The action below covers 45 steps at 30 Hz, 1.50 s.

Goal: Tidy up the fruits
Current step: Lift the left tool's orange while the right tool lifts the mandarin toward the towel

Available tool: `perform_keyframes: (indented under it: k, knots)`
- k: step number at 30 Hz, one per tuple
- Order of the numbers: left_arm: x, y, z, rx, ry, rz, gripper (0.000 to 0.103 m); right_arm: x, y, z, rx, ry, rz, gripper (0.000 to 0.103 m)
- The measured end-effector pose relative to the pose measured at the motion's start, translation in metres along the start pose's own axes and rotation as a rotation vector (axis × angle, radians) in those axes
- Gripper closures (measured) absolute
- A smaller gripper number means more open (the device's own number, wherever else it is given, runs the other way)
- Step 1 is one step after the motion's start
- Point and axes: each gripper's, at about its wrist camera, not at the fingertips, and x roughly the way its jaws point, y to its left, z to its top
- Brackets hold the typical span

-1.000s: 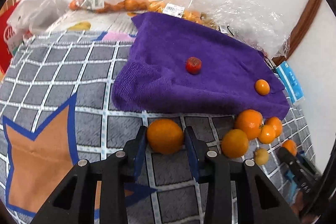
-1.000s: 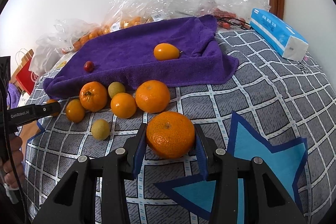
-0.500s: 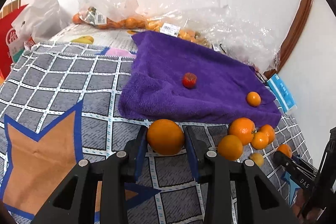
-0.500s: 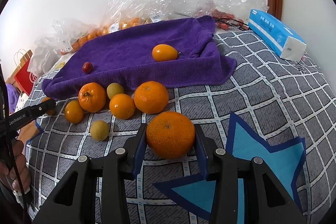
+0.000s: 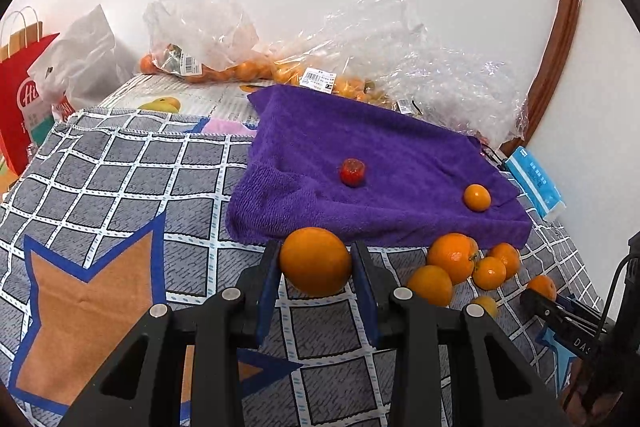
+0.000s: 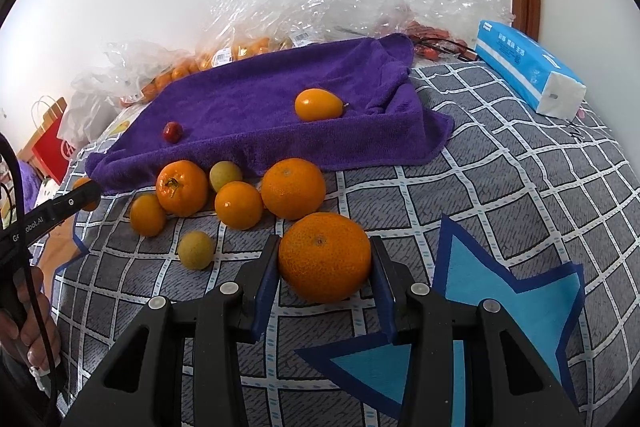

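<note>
Clearly both hands are loaded. Starting at the left, the left gripper [image 5: 316, 263] is clamped on a smooth orange [image 5: 315, 261], its blue pads pressed to either flank, just short of the near edge of the purple towel [image 5: 400, 155]. To do this step well, I would carry the fruit over that folded edge with the grip unchanged, set it down on flat cloth apart from the small red fruit [image 5: 352, 171] and the little orange fruit [image 5: 477, 197] lying there, and release only once it rests, since a round fruit will roll on the towel's slope. Whether the orange is clear of the checked blanket [image 5: 120, 167] or touching it, I cannot quite tell from this view.

To the right, a loose cluster of oranges [image 6: 240, 195] and two yellowish-green fruits lies on the blanket, hard against the towel's front edge. Further right, the right gripper [image 6: 325, 263] grips a larger, dimpled orange [image 6: 324, 257], which seems to sit on the blanket. It should go second, lifted straight up so it doesn't nudge the neighbouring orange just behind it.

Both held fruits look firm and unbruised; the left one is glossier and rounder, the right one broader with a pitted rind and a small navel facing up.
</note>
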Motion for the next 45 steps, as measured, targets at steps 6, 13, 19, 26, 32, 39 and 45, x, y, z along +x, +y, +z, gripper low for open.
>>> perform_keyframes:
  k: [6, 13, 19, 26, 32, 39, 45]
  knots:
    - [-0.001, 0.000, 0.000, 0.002, -0.008, 0.000, 0.070, -0.001, -0.001, 0.000, 0.008, -0.006, 0.007, 0.061]
    - [-0.002, 0.001, 0.000, -0.001, -0.011, 0.000, 0.070, -0.002, 0.000, 0.000, 0.008, -0.009, 0.008, 0.061]
    - [-0.004, 0.001, 0.001, -0.003, -0.027, 0.001, 0.070, -0.004, -0.001, 0.001, 0.012, -0.017, 0.004, 0.061]
    - [-0.005, 0.001, 0.001, -0.002, -0.029, -0.005, 0.070, -0.005, -0.001, 0.002, 0.015, -0.023, -0.004, 0.061]
    - [-0.004, 0.002, 0.001, -0.013, -0.023, -0.014, 0.070, -0.007, 0.004, 0.005, -0.002, -0.021, -0.030, 0.061]
    - [-0.003, 0.004, 0.001, -0.031, -0.015, -0.029, 0.070, -0.015, 0.010, 0.011, -0.005, -0.041, -0.015, 0.061]
    - [-0.003, 0.007, 0.006, -0.054, -0.010, -0.039, 0.070, -0.018, 0.017, 0.016, -0.008, -0.052, 0.004, 0.061]
